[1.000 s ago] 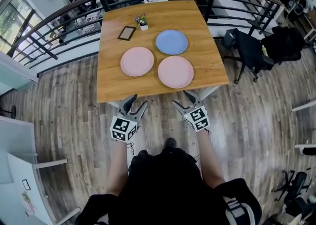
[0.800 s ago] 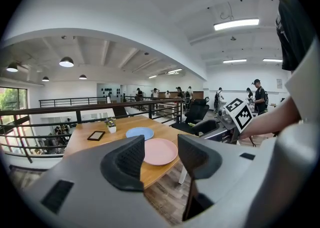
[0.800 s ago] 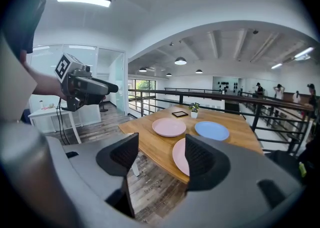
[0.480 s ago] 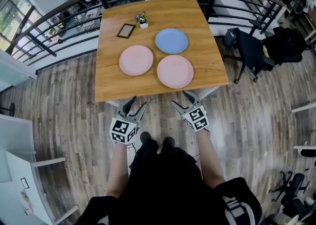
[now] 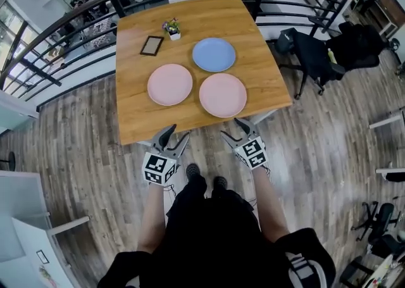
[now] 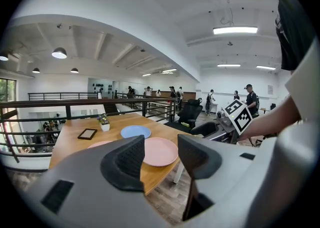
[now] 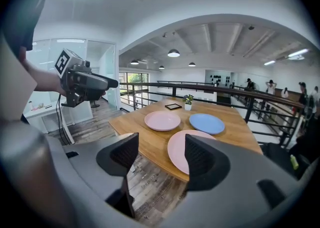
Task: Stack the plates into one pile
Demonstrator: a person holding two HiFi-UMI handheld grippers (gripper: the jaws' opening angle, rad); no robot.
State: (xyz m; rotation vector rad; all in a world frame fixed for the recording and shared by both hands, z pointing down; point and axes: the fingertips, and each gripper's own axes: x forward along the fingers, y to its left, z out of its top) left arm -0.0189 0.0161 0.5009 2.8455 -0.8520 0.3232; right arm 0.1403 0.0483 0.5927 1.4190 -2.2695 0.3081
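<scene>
Three plates lie apart on the wooden table (image 5: 133,116): a blue plate (image 5: 214,54) at the back, a pink plate (image 5: 169,84) on the left and another pink plate (image 5: 223,95) near the front edge. My left gripper (image 5: 173,135) hangs just short of the table's front edge, its jaws open and empty. My right gripper (image 5: 241,126) is beside it, just below the near pink plate, also open and empty. In the left gripper view the near pink plate (image 6: 160,151) shows between the jaws. The right gripper view has all three plates, the near pink one (image 7: 181,149) closest.
A small potted plant (image 5: 170,28) and a dark picture frame (image 5: 152,45) stand at the table's back left. A curved black railing (image 5: 76,11) runs behind the table. A black chair (image 5: 313,56) stands to its right. Wood floor lies under me.
The table and plates have shifted slightly left and nearer in the head view. Both grippers stay open and close to the front edge.
</scene>
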